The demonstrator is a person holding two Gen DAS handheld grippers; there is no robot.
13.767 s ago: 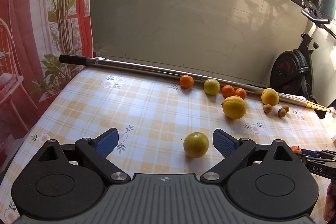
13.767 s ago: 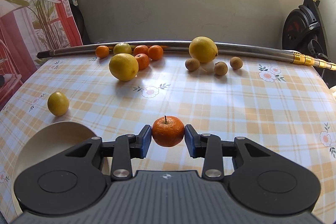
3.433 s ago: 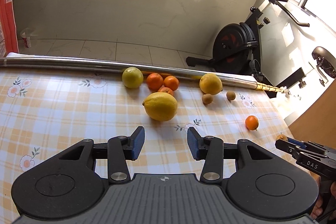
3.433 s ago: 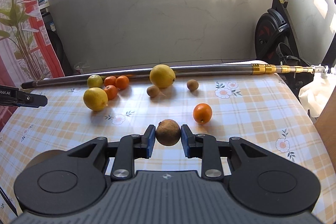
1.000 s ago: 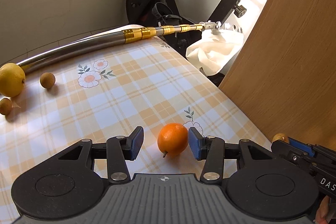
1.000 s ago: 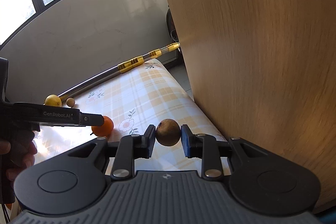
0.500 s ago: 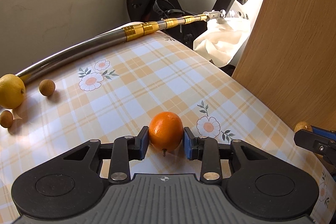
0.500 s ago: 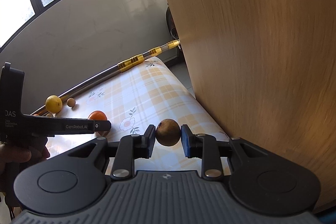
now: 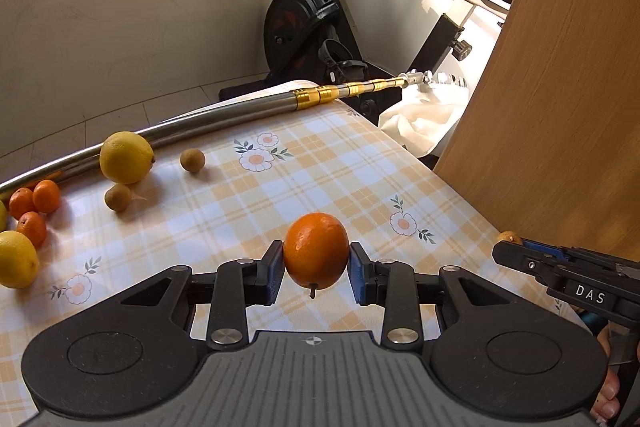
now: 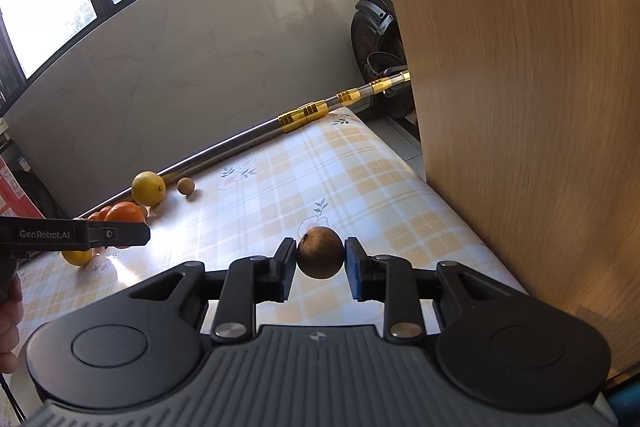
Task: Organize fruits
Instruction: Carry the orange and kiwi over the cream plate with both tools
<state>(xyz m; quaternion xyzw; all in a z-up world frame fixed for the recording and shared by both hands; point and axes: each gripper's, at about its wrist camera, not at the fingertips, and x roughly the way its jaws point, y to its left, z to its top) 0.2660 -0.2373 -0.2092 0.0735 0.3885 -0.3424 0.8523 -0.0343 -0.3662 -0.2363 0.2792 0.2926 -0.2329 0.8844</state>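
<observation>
My left fingers (image 9: 316, 273) pinch an orange (image 9: 316, 251), my right fingers (image 10: 321, 269) a brown fruit (image 10: 320, 257); both hang above the counter (image 9: 280, 195), awaiting sorted spots.

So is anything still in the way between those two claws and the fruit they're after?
No. The left gripper is already clamped on an orange, and the right gripper on a small brown fruit. Both fruits are off the checked tablecloth. Where they go next isn't visible.
</observation>
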